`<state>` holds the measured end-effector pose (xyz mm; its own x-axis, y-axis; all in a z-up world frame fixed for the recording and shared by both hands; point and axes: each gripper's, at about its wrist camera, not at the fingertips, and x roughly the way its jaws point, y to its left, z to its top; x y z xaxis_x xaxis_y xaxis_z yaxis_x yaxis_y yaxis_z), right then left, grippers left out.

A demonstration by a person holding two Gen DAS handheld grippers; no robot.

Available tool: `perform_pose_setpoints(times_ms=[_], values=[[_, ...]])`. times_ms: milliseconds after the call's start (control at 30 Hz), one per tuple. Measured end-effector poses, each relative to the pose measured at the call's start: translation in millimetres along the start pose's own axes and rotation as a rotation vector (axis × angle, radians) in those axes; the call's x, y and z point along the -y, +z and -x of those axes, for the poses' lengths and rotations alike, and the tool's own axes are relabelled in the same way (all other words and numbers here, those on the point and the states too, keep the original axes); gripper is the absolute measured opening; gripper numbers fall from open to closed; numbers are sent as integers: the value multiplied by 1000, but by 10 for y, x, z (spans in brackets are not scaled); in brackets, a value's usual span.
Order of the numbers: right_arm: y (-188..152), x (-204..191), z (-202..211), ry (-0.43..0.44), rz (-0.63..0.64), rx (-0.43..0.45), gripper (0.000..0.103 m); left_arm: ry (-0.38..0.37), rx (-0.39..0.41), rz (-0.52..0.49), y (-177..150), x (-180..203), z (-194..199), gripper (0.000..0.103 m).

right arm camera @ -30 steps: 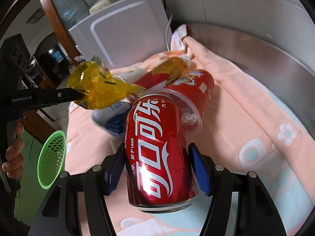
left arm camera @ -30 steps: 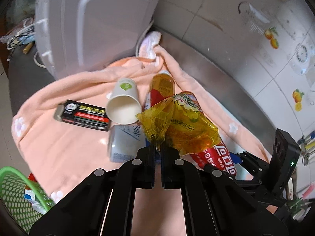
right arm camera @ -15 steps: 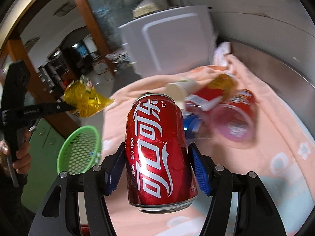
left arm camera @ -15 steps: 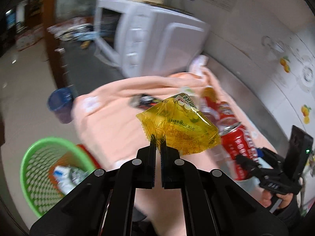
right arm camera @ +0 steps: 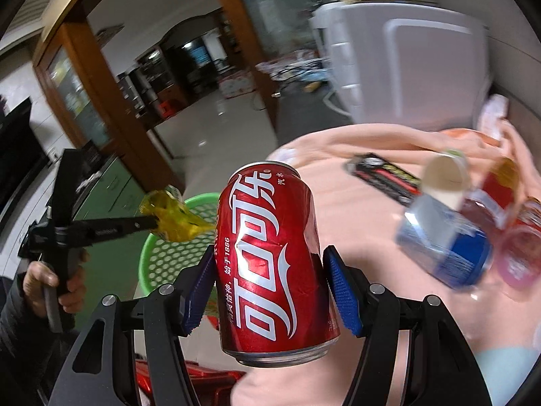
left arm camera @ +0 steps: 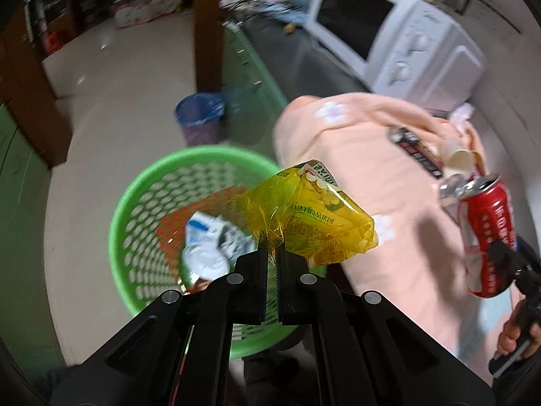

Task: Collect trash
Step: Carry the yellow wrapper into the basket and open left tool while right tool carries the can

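My left gripper (left arm camera: 273,253) is shut on the crimped edge of a yellow snack bag (left arm camera: 314,223), which hangs over the green mesh basket (left arm camera: 148,203) on the floor. Crumpled white and orange wrappers lie inside the basket. My right gripper (right arm camera: 270,280) is shut on a dented red cola can (right arm camera: 270,260), held upright above the peach towel (right arm camera: 355,209). In the right wrist view the left gripper (right arm camera: 154,225) holds the yellow bag (right arm camera: 172,220) above the green basket (right arm camera: 169,257). The red can (left arm camera: 487,237) also shows at the right of the left wrist view.
On the towel (left arm camera: 355,169) lie a black box (right arm camera: 385,176), a paper cup (right arm camera: 446,179), a blue and white can (right arm camera: 446,247) and red cups (right arm camera: 520,247). A white microwave (left arm camera: 389,34) stands behind. A blue bin (left arm camera: 199,118) and a wooden post (left arm camera: 208,27) stand on the floor.
My left gripper swung with the yellow bag from over the towel to above the green basket. My right gripper lifted the red can off the towel and carried it toward the basket.
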<state>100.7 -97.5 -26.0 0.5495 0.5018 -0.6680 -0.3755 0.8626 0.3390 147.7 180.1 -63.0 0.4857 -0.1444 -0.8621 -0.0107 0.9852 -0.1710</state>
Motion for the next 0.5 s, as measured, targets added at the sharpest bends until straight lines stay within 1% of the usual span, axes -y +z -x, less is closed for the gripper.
perform_pose_setpoints(times_ms=[200,367,433,467,500], values=[[131,-287,-343,57,43,-42,61,59,-37,43,-113,-246,-109,5],[195,-509,-605,96,74,-72,61,88,-66,83,-219,-418,-168,6],[212,-608,-706,107,84,-81,61,93,-74,97,-245,-472,-179,11],[219,-648,-756,113,86,-86,61,101,-77,103,-261,-503,-180,16],[232,-691,-819,123,87,-93,61,107,-80,108,-275,-530,-180,18]])
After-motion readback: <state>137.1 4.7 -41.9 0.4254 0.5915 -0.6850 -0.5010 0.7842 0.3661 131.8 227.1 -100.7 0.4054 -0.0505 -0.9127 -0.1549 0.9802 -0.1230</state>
